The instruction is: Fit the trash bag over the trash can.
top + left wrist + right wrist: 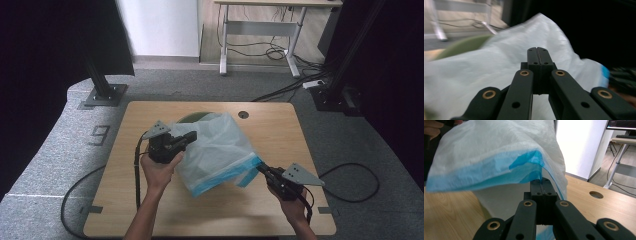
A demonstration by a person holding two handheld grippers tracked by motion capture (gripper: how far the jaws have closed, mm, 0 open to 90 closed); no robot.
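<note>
A white see-through plastic bag (217, 147) with a blue band along its open edge is held up over the wooden table (165, 210). My left gripper (191, 136) is at the bag's upper left side, jaws shut, apparently pinching the film (499, 65). My right gripper (261, 169) is at the bag's lower right corner; its jaws are shut on the blue edge (524, 170), which runs into the jaw tips (541, 180). A green round rim (192, 117) peeks out behind the bag, and it is blurred in the left gripper view (464, 45).
A round cable hole (243, 114) sits near the table's far edge. Black frame posts (102, 82) stand on the carpet to the left and right. A white-legged desk (260, 30) with loose cables is at the back. Gripper cables trail off both sides of the table.
</note>
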